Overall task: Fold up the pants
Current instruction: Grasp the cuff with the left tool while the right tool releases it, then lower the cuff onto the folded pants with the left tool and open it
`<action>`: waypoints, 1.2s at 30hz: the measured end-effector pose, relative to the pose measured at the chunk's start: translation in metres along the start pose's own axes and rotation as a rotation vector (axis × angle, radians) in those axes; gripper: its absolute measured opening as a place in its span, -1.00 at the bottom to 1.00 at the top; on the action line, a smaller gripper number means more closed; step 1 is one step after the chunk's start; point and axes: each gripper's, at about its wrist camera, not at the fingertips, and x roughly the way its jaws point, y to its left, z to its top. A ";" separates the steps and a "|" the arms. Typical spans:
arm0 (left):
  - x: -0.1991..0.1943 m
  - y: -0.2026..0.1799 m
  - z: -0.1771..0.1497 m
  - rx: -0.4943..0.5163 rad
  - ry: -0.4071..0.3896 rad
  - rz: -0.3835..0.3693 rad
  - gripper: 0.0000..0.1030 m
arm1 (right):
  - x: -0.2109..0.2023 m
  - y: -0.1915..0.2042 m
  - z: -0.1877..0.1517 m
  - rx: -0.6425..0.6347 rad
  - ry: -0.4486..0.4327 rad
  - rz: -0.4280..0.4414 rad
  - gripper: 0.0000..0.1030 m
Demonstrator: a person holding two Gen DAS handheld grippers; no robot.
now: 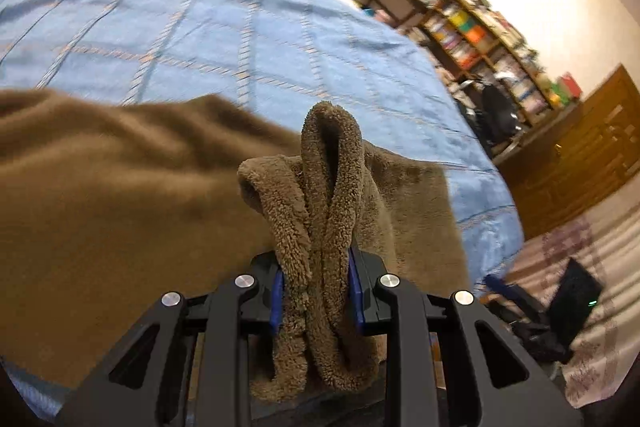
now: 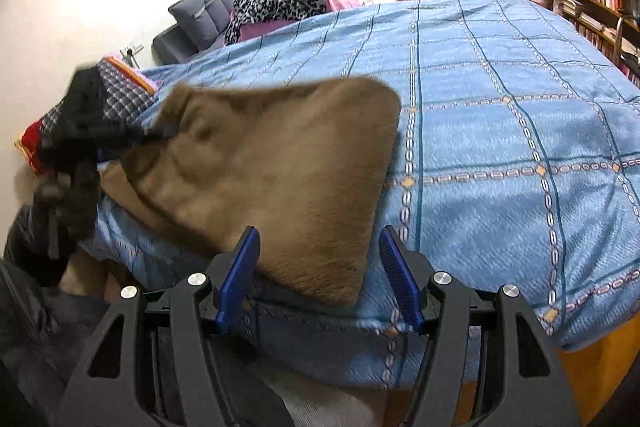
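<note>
Brown fleece pants (image 1: pixel 120 187) lie on a blue checked bedspread (image 1: pixel 200 27). My left gripper (image 1: pixel 316 287) is shut on a bunched fold of the pants (image 1: pixel 324 211), lifted above the bed. In the right wrist view the pants (image 2: pixel 272 167) lie near the bed's front edge, one corner between the jaws. My right gripper (image 2: pixel 320 279) is open and holds nothing. The left gripper (image 2: pixel 80 155) shows blurred at the left, pulling up the far end of the pants.
A leopard-print cloth (image 2: pixel 288 1) and a grey pillow (image 2: pixel 208 7) lie at the bed's head. Checked clothes (image 2: pixel 120 95) sit at the bed's left edge. Bookshelves (image 1: pixel 480 39) line the wall, and dark items (image 1: pixel 560 307) lie on the floor rug.
</note>
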 end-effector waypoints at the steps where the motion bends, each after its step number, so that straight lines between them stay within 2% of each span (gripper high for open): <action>1: 0.001 0.004 -0.002 0.001 0.003 0.012 -0.52 | 0.001 0.001 0.005 0.004 -0.011 0.002 0.23; 4: 0.007 0.007 -0.010 0.044 -0.002 0.062 -0.50 | 0.010 0.004 0.024 0.029 -0.040 -0.003 0.23; 7: 0.013 0.007 -0.012 0.082 -0.029 0.108 -0.43 | 0.019 0.009 0.048 0.063 -0.073 0.033 0.23; 9: 0.017 0.009 -0.011 0.071 -0.040 0.101 -0.42 | 0.027 0.014 0.061 0.076 -0.087 0.041 0.23; 16: 0.019 0.013 -0.008 0.064 -0.074 0.068 -0.41 | 0.081 0.026 0.097 0.120 -0.049 -0.056 0.23; 18: 0.020 0.018 -0.008 0.066 -0.078 0.071 -0.36 | 0.099 0.023 0.096 0.119 -0.028 -0.103 0.23; 20: 0.024 0.027 -0.008 0.045 -0.067 0.087 -0.11 | 0.115 0.017 0.090 0.116 -0.006 -0.160 0.23; 22: 0.024 0.034 -0.010 0.021 -0.064 0.083 0.11 | 0.129 0.009 0.083 0.126 0.021 -0.176 0.23; 25: 0.022 0.038 -0.012 0.021 -0.059 0.080 0.20 | 0.138 0.008 0.076 0.098 0.017 -0.196 0.25; 27: 0.019 0.036 -0.012 0.014 -0.051 0.117 0.34 | 0.141 0.011 0.075 0.076 0.014 -0.211 0.30; 29: 0.009 0.032 -0.011 -0.001 -0.076 0.147 0.34 | 0.142 0.011 0.073 0.078 0.005 -0.218 0.30; 32: -0.015 0.021 -0.005 0.003 -0.167 0.181 0.34 | 0.141 0.009 0.073 0.099 0.001 -0.212 0.30; 36: -0.028 0.002 0.003 0.038 -0.218 0.139 0.34 | 0.133 0.014 0.078 0.117 0.003 -0.220 0.30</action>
